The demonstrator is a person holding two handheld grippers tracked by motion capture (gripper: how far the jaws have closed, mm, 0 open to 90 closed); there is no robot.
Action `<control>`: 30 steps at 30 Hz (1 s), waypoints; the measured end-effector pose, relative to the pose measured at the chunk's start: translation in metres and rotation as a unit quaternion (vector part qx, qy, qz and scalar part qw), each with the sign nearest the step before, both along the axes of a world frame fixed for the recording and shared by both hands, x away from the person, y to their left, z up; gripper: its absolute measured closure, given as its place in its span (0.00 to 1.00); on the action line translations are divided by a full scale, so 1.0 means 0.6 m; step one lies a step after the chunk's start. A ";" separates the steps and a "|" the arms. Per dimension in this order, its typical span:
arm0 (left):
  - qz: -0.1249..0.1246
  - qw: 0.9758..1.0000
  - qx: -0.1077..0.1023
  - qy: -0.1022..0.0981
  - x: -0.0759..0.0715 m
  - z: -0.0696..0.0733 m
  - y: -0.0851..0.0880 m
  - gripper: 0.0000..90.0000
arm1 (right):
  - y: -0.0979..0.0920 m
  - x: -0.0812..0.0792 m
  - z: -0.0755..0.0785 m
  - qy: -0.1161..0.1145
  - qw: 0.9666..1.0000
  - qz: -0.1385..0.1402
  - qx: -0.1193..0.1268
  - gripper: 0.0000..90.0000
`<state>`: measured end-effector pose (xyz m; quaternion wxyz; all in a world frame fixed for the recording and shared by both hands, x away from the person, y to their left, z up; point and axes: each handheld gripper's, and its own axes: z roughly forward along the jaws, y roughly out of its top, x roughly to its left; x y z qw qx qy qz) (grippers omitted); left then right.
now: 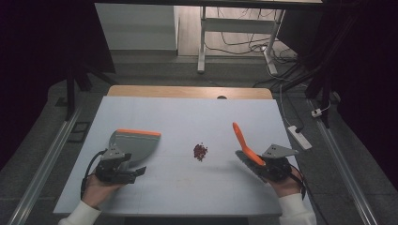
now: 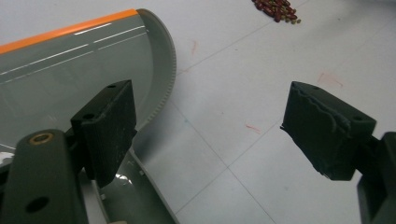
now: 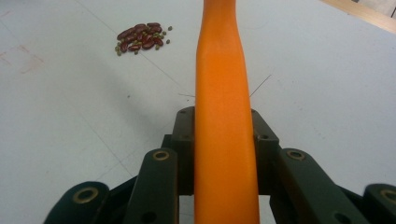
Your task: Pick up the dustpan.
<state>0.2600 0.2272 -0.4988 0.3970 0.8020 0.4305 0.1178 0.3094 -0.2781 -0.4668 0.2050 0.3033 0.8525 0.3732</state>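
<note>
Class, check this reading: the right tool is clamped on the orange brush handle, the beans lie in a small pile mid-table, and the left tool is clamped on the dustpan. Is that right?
One slip: the left tool is not clamped on the dustpan. The left gripper view shows its jaws wide apart, with the dustpan beside one of them. The right tool does clamp the orange brush handle, and the beans lie piled mid-table.

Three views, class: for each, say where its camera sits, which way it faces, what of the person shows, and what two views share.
High view: above the person's side, facing forward and down on the table; both hands, white sleeves, left gripper, right gripper.
Left gripper view: rides that gripper, facing along its open jaws over the dustpan.
Right gripper view: rides that gripper, facing along the jaws shut on the orange brush handle.
Shared: the bean pile shows in every view.
</note>
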 end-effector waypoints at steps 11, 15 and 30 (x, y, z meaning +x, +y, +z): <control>0.002 1.000 0.015 0.012 0.002 -0.004 -0.004 0.22 | 0.002 -0.001 -0.002 -0.010 1.000 0.001 -0.008 0.78; 0.003 1.000 0.011 0.010 0.002 -0.002 -0.001 0.22 | 0.003 -0.001 -0.003 -0.012 1.000 -0.005 -0.013 0.78; 0.001 0.999 0.030 0.022 0.003 0.016 -0.018 0.20 | 0.008 -0.003 -0.002 -0.017 1.000 -0.005 -0.020 0.78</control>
